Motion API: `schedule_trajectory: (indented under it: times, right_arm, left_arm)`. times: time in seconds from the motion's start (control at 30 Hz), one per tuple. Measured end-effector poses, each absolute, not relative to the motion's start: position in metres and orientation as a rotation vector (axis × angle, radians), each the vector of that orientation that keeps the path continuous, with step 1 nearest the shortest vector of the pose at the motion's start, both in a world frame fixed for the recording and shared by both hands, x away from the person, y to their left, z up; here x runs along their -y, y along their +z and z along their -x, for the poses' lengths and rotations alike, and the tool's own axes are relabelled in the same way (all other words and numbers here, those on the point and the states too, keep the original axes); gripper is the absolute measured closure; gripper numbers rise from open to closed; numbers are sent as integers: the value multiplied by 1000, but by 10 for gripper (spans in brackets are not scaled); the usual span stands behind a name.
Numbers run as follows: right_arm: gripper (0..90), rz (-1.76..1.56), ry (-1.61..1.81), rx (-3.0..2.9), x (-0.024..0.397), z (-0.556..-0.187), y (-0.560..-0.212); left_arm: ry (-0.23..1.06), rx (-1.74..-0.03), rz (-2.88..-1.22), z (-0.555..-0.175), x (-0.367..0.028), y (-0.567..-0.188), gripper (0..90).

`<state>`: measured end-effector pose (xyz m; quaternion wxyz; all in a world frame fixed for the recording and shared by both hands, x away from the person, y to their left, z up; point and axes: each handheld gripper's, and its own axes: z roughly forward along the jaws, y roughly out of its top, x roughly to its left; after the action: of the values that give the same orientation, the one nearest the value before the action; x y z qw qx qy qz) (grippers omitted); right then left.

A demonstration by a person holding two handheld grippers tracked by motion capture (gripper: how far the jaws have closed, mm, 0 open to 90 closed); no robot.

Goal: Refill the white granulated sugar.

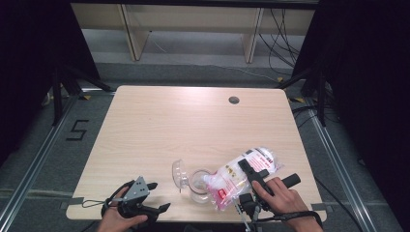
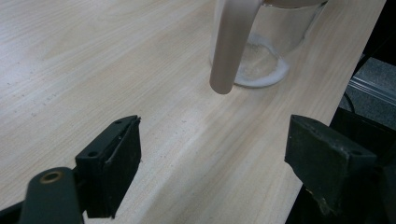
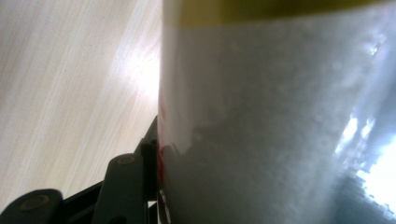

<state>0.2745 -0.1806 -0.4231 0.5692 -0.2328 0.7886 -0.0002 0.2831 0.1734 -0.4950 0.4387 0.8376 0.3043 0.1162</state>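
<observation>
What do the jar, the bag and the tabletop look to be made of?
Jar: clear glass or hard plastic; you see the table through it, and its lid is see-through too.
Bag: thin glossy plastic film, crinkled, with white grains inside.
Table: pale wood-grain laminate, matte.

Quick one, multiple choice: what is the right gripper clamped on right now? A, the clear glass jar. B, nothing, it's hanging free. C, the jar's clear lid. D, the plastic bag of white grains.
D: in the high view the right gripper closes on the plastic bag, tipped toward the glass jar; its own view has white grains against a jaw.
</observation>
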Motion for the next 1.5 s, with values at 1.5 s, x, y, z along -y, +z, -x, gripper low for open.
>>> schedule_trajectory:
  times: [1.5]
  right_arm:
    - [513,579,-48,-1816,179,-271,-421]
  left_arm:
    - [284,-754,-2059,-283,-174,-494,182]
